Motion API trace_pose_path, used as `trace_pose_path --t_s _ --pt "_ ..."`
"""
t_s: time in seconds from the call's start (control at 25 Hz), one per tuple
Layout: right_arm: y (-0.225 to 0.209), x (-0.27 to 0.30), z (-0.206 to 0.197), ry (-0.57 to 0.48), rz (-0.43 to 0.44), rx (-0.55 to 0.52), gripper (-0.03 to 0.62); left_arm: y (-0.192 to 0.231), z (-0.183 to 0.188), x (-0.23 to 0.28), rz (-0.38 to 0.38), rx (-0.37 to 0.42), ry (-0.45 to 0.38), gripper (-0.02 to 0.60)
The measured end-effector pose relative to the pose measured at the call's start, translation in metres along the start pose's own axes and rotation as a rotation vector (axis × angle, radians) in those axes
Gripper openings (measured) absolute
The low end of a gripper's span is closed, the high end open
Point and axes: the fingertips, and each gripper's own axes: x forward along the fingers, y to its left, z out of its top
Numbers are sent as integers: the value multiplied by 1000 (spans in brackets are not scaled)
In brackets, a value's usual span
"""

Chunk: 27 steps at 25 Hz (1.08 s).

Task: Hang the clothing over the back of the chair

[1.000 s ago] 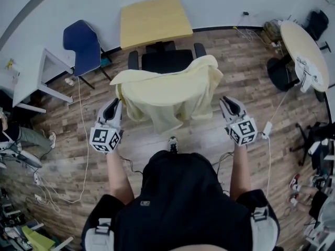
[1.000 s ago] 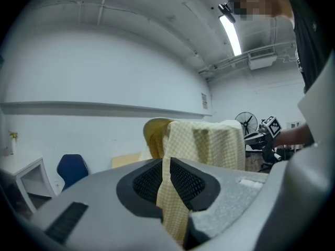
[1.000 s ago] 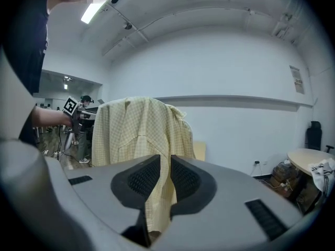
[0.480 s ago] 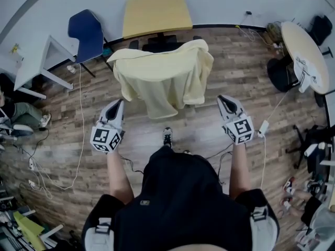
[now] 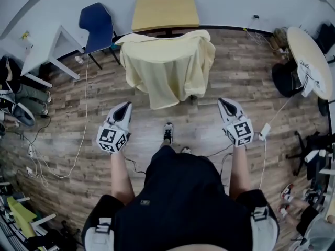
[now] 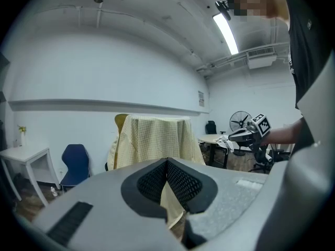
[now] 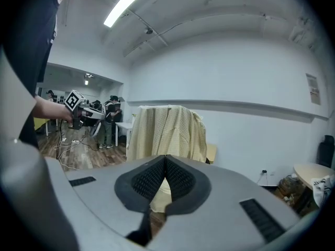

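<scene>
Clothing (image 5: 167,67), a pale yellow garment, hangs draped over the back of the chair, which it covers almost wholly. The wooden bench (image 5: 165,10) stands just behind it. Over the last second I have backed away. The left gripper (image 5: 124,110) and right gripper (image 5: 226,104) were close beside the cloth's lower edge, and now they sit well apart from it, over the wooden floor. Each gripper view shows its fingers pressed together with nothing between them, and the garment only in the distance beyond. I judge the hanging done. The drape falls on both sides of the chair back and looks settled enough to stay, so I see nothing left to do.
</scene>
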Motion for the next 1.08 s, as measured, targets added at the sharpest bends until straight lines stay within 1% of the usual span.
trace_pose_path --t_s 0.12,0.4,0.52,0.72,0.96,1.08 --pt "10 -7 1 -10 22 -12 -5 -6 -2 -15 20 -9 -7 0" --pt "25 -27 -12 26 30 -2 -5 -18 -12 -40 37 -11 -9 0" --pt "26 -30 -17 2 38 -8 -5 -23 -12 -42 38 -6 -8 0" --pt "26 -37 -16 37 16 19 -4 -26 -9 -44 35 2 -7 0" --pt "26 -30 -15 -5 34 0 -5 -24 -9 -40 32 -4 -2 0" --pt "26 -30 -17 26 24 18 -5 -23 -11 -37 30 -8 1 0"
